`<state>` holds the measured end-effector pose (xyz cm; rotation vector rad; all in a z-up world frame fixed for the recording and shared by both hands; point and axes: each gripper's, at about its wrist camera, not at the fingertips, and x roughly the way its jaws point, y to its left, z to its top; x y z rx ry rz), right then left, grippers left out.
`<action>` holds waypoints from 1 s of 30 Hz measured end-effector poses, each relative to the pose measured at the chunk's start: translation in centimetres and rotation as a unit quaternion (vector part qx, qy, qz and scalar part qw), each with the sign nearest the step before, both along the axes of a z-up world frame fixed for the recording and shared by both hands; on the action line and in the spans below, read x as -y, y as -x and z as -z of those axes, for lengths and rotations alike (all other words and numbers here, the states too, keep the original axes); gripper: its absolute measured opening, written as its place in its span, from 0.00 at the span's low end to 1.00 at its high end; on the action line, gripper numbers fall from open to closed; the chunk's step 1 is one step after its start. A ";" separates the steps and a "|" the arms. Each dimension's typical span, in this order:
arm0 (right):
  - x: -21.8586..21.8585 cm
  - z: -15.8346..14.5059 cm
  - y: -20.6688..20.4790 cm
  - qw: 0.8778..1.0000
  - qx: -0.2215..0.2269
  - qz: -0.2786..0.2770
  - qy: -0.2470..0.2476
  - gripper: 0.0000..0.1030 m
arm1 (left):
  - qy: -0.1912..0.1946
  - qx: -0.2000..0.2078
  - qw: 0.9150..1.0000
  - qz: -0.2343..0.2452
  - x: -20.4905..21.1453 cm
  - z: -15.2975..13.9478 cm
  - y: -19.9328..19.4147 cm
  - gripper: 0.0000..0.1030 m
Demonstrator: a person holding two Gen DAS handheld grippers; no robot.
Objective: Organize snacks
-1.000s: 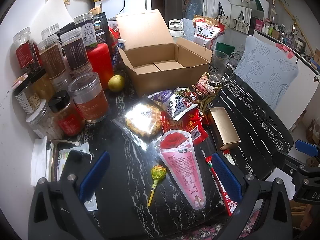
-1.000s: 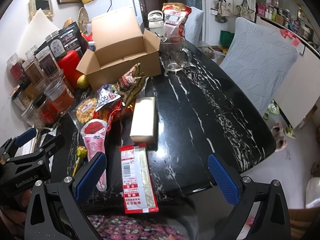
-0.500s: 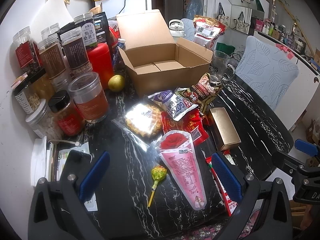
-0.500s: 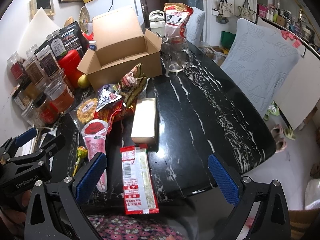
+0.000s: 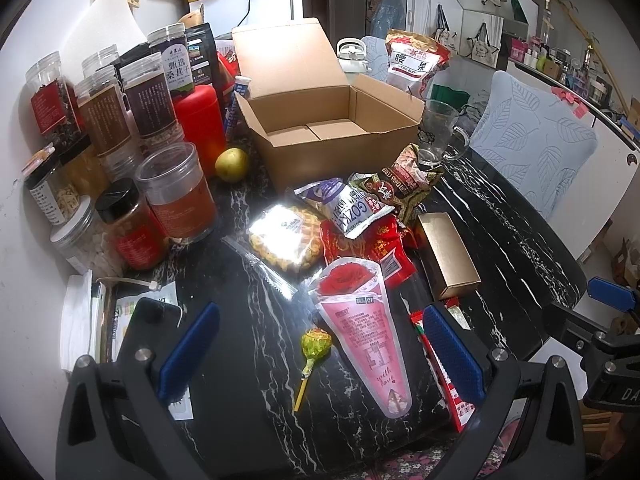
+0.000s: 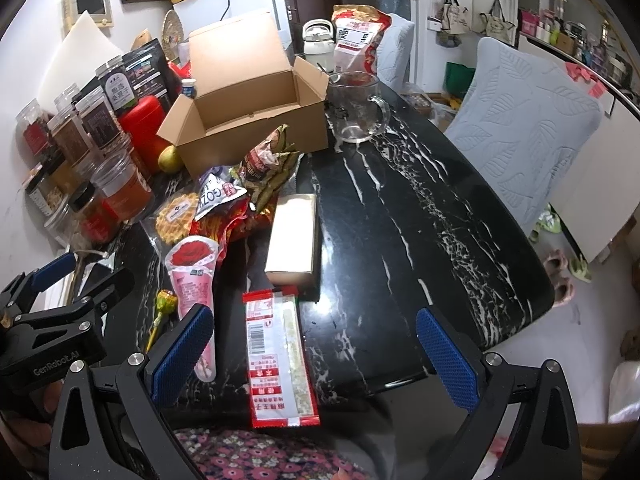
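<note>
The snacks lie clustered on the black counter [image 6: 420, 240] before the open cardboard box [image 5: 332, 136]; the pink cone packet [image 5: 368, 340] lies between the wide-open, empty left gripper [image 5: 320, 356]; the red-edged packet [image 6: 280, 360] lies between the equally spread, empty right gripper [image 6: 316, 360].

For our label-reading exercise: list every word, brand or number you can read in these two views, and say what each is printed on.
"GenRobot.AI": left gripper body, seen from the right wrist.
"GOZ...", cut off: white and purple snack packet.
"腰果": red and white nut bag.
"甄选桑葚干": tall dark jar.
"with love": pink cone pouch.
Barcode and red print on the long red packet: too small to read.
Other jar labels: blurred.
</note>
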<state>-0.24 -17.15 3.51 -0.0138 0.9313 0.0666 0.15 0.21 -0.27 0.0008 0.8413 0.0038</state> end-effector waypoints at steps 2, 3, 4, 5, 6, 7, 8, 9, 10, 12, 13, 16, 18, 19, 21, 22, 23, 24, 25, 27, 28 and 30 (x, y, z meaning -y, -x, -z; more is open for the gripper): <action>0.0 0.1 0.1 1.000 -0.002 -0.002 -0.001 1.00 | 0.000 0.000 1.000 -0.001 0.1 0.1 0.2 1.00; 0.0 0.1 0.2 1.000 -0.003 -0.004 -0.003 1.00 | -0.001 0.000 1.000 -0.002 0.1 0.2 0.3 1.00; -0.1 0.2 0.3 1.000 -0.004 -0.006 -0.004 1.00 | -0.001 0.001 1.000 -0.003 0.1 0.3 0.5 1.00; -0.1 0.2 0.3 1.000 -0.004 -0.009 -0.005 1.00 | -0.001 0.001 1.000 -0.004 0.1 0.4 0.7 1.00; -0.2 0.3 0.4 1.000 -0.006 -0.014 -0.006 1.00 | -0.001 0.000 1.000 -0.005 0.1 0.5 0.8 1.00; -0.3 0.4 0.4 1.000 -0.007 -0.016 -0.006 1.00 | -0.001 -0.001 1.000 -0.007 0.1 0.6 0.9 1.00; -0.4 0.6 0.4 1.000 -0.010 -0.020 -0.008 1.00 | 0.000 -0.001 1.000 -0.008 0.0 0.8 1.0 1.00; -0.4 0.9 0.5 1.000 -0.014 -0.024 -0.010 1.00 | 0.000 -0.003 1.000 -0.010 -0.1 0.9 1.1 1.00; -0.5 1.1 0.5 0.999 -0.018 -0.027 -0.012 1.00 | 0.002 -0.005 1.000 -0.011 -0.1 1.2 1.3 1.00; -0.6 1.8 0.4 0.999 -0.030 -0.036 -0.019 1.00 | 0.005 -0.009 1.000 -0.014 -0.3 1.6 1.4 1.00; -0.6 2.1 0.4 0.998 -0.035 -0.039 -0.020 1.00 | 0.006 -0.011 1.000 -0.015 -0.4 1.8 1.5 1.00; -0.8 3.3 0.1 0.997 -0.053 -0.052 -0.026 1.00 | 0.012 -0.020 1.000 -0.020 -0.6 2.6 1.7 1.00; -1.0 4.4 -0.1 0.995 -0.068 -0.062 -0.030 1.00 | 0.015 -0.023 0.999 -0.023 -0.7 3.1 1.9 1.00; -1.1 4.8 -0.3 0.995 -0.074 -0.066 -0.029 1.00 | 0.017 -0.025 0.999 -0.025 -0.8 3.4 2.0 1.00; -1.4 5.6 -0.5 0.994 -0.081 -0.074 -0.026 1.00 | 0.021 -0.029 0.999 -0.029 -1.1 3.8 2.1 1.00; -1.6 6.1 -0.7 0.993 -0.085 -0.078 -0.023 1.00 | 0.026 -0.030 0.999 -0.032 -1.2 4.0 2.2 1.00; -1.7 6.4 -0.9 0.993 -0.087 -0.082 -0.020 1.00 | 0.031 -0.030 0.998 -0.035 -1.4 4.2 2.3 1.00; -1.8 6.6 -1.0 0.992 -0.088 -0.084 -0.018 1.00 | 0.034 -0.029 0.998 -0.038 -1.6 4.3 2.3 1.00; -2.0 7.0 -1.2 0.992 -0.089 -0.089 -0.015 1.00 | 0.037 -0.027 0.998 -0.041 -1.8 4.4 2.4 1.00; -2.3 7.6 -1.5 0.991 -0.093 -0.095 -0.009 1.00 | 0.039 -0.025 0.998 -0.044 -1.9 4.7 2.4 1.00; -2.4 8.0 -1.7 0.991 -0.096 -0.097 -0.006 0.97 | 0.041 -0.026 0.998 -0.044 -2.0 4.8 2.4 1.00; -2.6 8.6 -2.0 0.990 -0.103 -0.099 0.001 0.92 | 0.047 -0.029 0.998 -0.044 -2.1 5.2 2.3 1.00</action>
